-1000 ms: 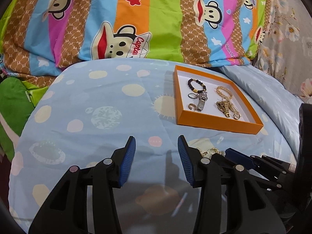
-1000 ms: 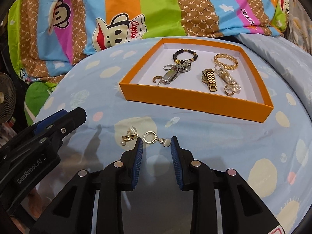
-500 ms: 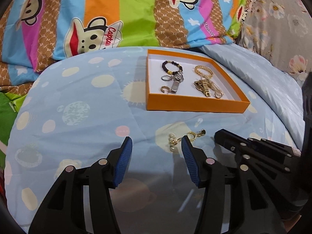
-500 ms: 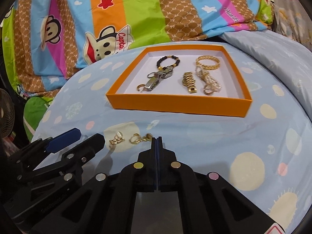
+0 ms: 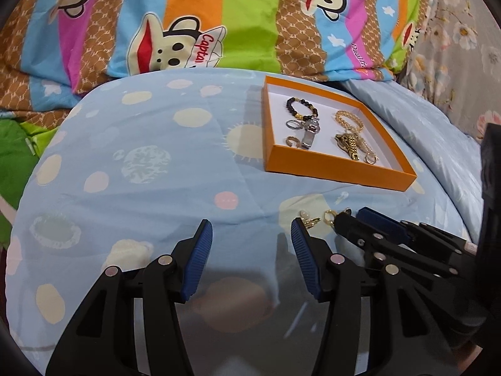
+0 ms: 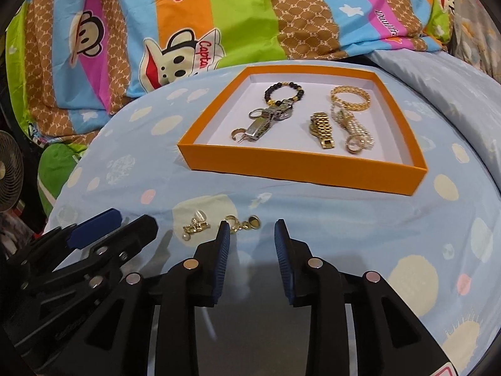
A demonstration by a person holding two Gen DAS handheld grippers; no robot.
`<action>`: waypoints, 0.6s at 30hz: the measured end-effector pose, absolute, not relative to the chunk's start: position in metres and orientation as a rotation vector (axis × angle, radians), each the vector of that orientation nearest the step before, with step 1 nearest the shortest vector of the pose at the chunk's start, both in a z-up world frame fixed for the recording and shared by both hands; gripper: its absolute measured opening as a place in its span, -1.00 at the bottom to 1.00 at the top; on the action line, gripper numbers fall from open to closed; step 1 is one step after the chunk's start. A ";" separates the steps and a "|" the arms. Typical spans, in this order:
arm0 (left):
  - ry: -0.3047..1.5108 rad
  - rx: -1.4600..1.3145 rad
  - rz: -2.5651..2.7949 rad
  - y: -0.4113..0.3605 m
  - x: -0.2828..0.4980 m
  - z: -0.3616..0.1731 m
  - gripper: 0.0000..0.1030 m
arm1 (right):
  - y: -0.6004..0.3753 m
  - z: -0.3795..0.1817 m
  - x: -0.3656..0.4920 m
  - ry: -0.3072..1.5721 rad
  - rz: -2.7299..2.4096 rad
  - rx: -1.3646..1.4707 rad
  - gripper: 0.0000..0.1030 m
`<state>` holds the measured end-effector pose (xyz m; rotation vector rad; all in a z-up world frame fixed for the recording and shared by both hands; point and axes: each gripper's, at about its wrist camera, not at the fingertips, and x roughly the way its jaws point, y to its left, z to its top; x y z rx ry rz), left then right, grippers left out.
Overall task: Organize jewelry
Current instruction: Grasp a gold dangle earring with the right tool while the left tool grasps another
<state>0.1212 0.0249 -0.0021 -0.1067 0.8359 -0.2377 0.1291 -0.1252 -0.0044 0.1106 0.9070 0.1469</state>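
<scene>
I see the striped monkey-print quilt (image 6: 219, 25) bunched across the back, and in front of it the pale blue spotted bedspread (image 5: 141, 163) everything sits on. On that spread lies the orange tray (image 6: 300, 166), already holding a dark bead bracelet (image 6: 281, 89), a silver clasp piece (image 6: 263, 123), a gold watch band (image 6: 322, 128) and a gold chain bangle (image 6: 349, 97). My left gripper (image 5: 250, 244) hangs over bare fabric with its jaws parted about halfway, nothing between them. My right gripper (image 6: 250, 235) has its jaws opening and a clear gap between the blue pads, gripping nothing. Two pieces remain loose on the spread near the tray's front: a gold hoop earring (image 6: 242, 224) just beside the right gripper's left fingertip, and a pearl earring (image 6: 195, 225) a little further left
</scene>
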 end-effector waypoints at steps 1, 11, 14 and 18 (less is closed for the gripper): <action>0.835 -0.115 -0.237 0.026 0.121 -0.002 -0.02 | -0.123 -0.004 0.131 0.908 0.146 0.104 -0.42; 0.848 -0.108 -0.282 0.021 0.121 -0.003 -0.02 | -0.124 -0.002 0.127 0.883 0.147 0.104 -0.92; 0.852 -0.080 -0.306 0.013 0.122 -0.003 -0.02 | -0.136 0.003 0.118 0.854 0.122 0.122 -0.92; 0.867 -0.029 -0.341 -0.004 0.127 -0.006 -0.02 | -0.155 0.003 0.107 0.845 0.097 0.166 -0.92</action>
